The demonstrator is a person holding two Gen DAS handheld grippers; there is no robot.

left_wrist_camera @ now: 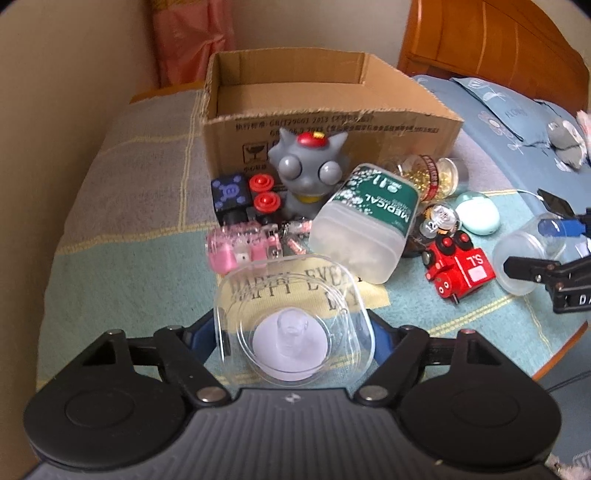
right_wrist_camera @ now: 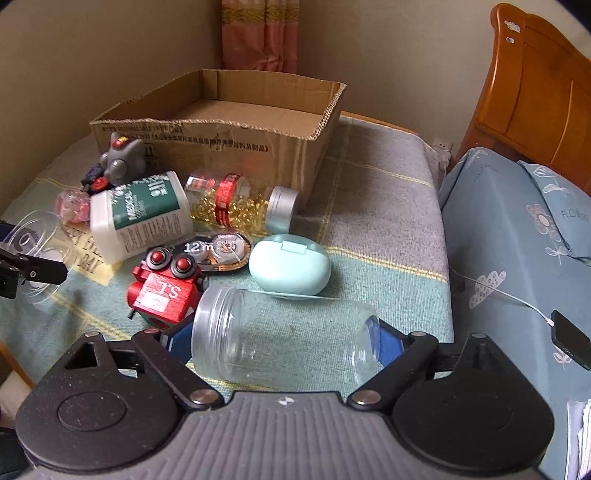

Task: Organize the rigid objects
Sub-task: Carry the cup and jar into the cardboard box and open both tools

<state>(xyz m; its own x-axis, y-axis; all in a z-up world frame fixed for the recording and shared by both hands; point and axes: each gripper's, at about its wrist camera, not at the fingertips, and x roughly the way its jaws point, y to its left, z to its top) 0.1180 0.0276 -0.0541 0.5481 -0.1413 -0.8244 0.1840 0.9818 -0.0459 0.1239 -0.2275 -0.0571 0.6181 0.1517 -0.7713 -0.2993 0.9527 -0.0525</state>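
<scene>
We see a checked blanket [right_wrist_camera: 369, 206] in grey, green and yellow covering the surface, with a pink curtain [right_wrist_camera: 258, 33] hanging in the corner of the beige walls behind it. To the right stands a wooden headboard [right_wrist_camera: 535, 92] above blue floral bedding [right_wrist_camera: 517, 240], on which 1 dark phone [right_wrist_camera: 570, 338] lies plugged into a white cable [right_wrist_camera: 506, 293]. From the left wrist view we also make out a grey stuffed toy [left_wrist_camera: 565, 140] on the bedding, and from the right wrist view a white wall socket [right_wrist_camera: 442, 147] beside the headboard.
</scene>
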